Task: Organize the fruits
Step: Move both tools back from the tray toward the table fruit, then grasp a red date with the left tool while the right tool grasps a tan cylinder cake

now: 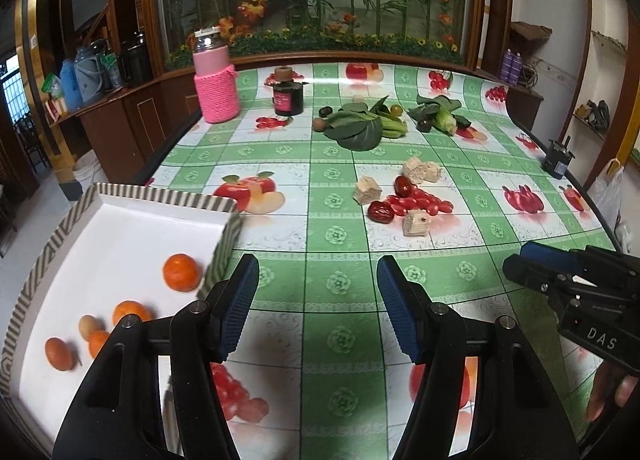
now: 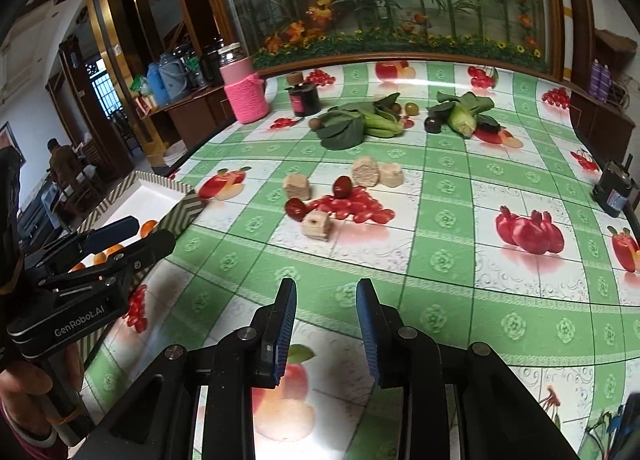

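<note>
Right now both claws hover empty above the tabletop (image 1: 340,244), each with its pads spread apart. The left claw (image 1: 318,308) sits just beside the striped-rimmed tray (image 1: 168,196), where several small oranges (image 1: 182,272) and brownish round fruits already lie on the white floor. The right claw (image 2: 326,324) points toward the middle of the cloth, its gap narrower than the left's.

What seems left to gather is the pile of cherry tomatoes (image 2: 352,206) with the dark red dates (image 2: 342,187) at its edge, well ahead of both claws. Pale crumbly blocks (image 2: 317,225) touch or crowd that pile, and farther back lie leafy greens (image 1: 360,128), a cob of corn (image 1: 446,120) and a few small dark fruits.

To do this step well, I would pick an outlying piece first, such as the date on the near left of the heap, so the pads close on one fruit and not on a neighbouring block. Come down with the pads straddling it along its short side, and squeeze gently, since tomatoes likely bruise or roll. Carry it low over the tray rim and let go near the floor, away from the oranges, so nothing bounces out.
</note>
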{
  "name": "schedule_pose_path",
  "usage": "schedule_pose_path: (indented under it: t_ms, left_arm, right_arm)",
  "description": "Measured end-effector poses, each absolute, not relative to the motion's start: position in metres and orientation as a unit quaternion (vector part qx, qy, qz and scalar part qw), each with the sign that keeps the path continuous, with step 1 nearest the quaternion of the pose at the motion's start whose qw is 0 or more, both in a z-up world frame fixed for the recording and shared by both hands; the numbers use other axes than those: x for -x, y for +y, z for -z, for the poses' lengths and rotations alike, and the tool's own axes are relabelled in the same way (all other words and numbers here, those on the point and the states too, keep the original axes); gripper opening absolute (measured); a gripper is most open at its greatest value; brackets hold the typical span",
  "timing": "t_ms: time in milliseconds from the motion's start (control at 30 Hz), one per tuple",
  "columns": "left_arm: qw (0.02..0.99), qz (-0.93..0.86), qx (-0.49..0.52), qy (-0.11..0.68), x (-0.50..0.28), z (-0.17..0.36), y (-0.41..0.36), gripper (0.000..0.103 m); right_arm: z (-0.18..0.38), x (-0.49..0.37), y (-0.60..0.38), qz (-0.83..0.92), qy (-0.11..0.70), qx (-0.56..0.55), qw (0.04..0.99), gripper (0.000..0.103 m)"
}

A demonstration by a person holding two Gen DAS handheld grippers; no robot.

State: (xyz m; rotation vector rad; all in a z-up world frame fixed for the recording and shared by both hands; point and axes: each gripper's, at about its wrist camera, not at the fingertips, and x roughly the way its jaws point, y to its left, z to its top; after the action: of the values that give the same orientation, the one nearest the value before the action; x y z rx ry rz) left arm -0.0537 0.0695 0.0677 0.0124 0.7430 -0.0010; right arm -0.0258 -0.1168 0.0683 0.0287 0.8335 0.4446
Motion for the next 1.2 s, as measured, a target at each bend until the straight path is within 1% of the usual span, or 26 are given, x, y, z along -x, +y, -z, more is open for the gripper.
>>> schedule_pose_path:
  t_ms: [367, 1033, 1067, 1100, 1200]
  left_arm:
    - [0.919, 0.032, 0.022, 0.392, 0.035, -0.053, 0.063, 0.062]
    - [0.913, 0.011, 0.040, 0.406, 0.023, -0.040, 0.080, 0.062]
    - [0.913, 0.011, 0.040, 0.407, 0.022, -0.040, 0.079, 0.062]
    - [0.913, 0.012, 0.041, 0.407, 0.020, -0.041, 0.078, 0.062]
    - [0.912, 0.015, 0.041, 0.407, 0.015, -0.041, 0.074, 0.062]
  right_arm:
    - [-0.056, 0.008, -0.117, -0.216, 0.417, -0.015, 0.883, 0.031]
    - [-0.026, -0.069, -0.064, -0.247, 0.462, -0.002, 0.852, 0.032]
    - [-0.023, -0.070, -0.065, -0.251, 0.464, -0.009, 0.849, 0.030]
    - [-0.023, -0.069, -0.067, -0.253, 0.459, -0.011, 0.852, 0.025]
    - [-0.026, -0.065, -0.073, -0.255, 0.456, -0.011, 0.853, 0.022]
